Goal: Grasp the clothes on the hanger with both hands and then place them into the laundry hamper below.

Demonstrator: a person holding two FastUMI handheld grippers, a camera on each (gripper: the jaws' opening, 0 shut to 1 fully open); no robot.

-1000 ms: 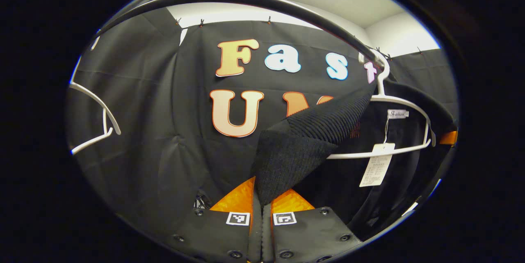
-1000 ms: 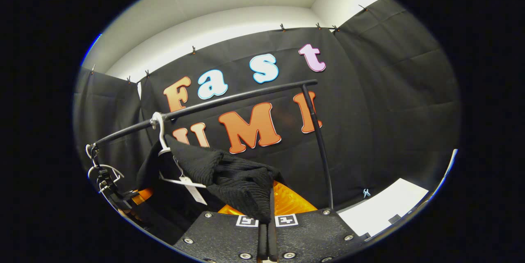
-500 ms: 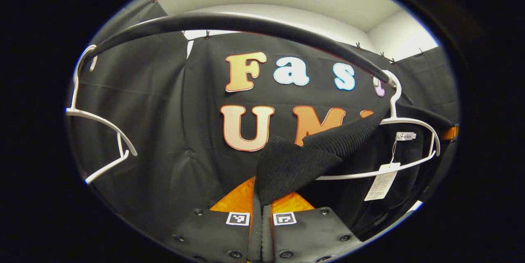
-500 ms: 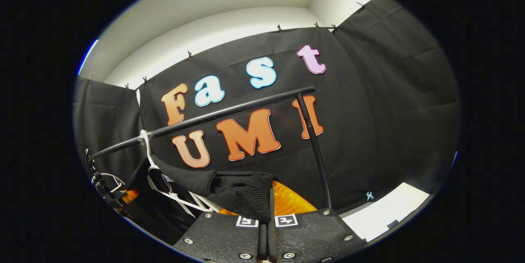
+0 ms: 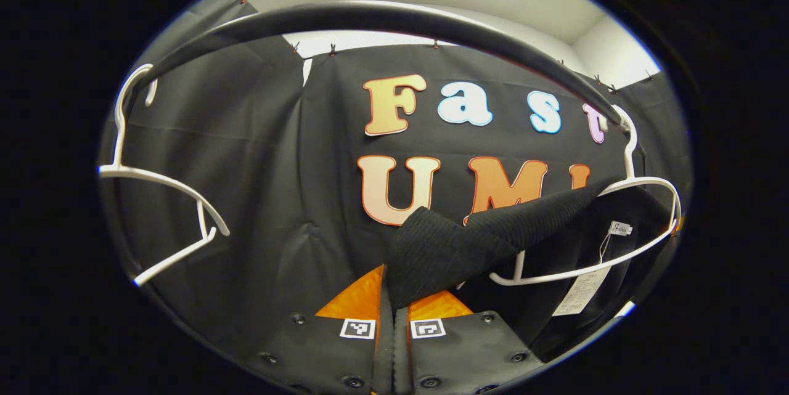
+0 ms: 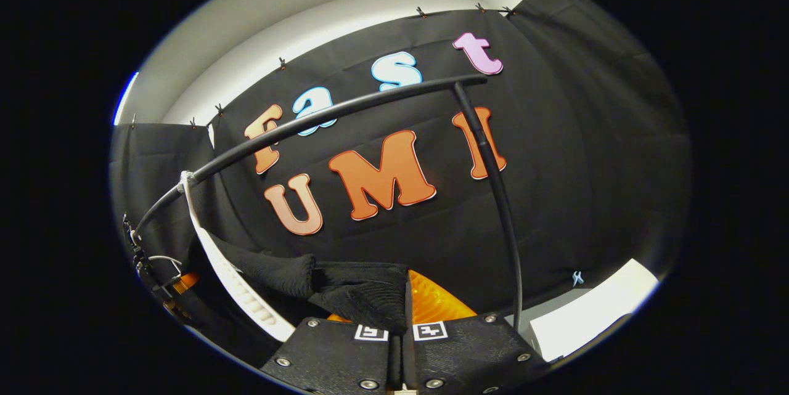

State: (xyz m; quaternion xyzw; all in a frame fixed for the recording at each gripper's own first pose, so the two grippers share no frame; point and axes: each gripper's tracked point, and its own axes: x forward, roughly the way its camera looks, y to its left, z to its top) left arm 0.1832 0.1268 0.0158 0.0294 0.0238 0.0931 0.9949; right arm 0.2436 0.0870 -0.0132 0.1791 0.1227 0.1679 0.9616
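A black knit garment (image 5: 444,253) hangs off a white hanger (image 5: 644,188) on the black rail (image 5: 382,16), with a paper tag (image 5: 582,293) dangling under it. My left gripper (image 5: 392,305) is shut on one edge of the knit, which stretches taut up to the hanger. In the right gripper view the garment (image 6: 357,293) bunches between the fingers of my right gripper (image 6: 400,315), which is shut on it. The hanger (image 6: 237,284) tilts steeply just left of it. The other gripper (image 6: 157,272) shows small at the far left.
An empty white hanger (image 5: 166,188) hangs on the rail at the left. The rail (image 6: 333,114) ends at a black upright post (image 6: 493,185) right of my right gripper. A white surface (image 6: 592,309) lies low at the right, beyond the post.
Both grippers kept their hold on the knit. The loaded hanger slid right along the rail in the left gripper view. In the right gripper view it swung closer and tilted, and the rail rose.
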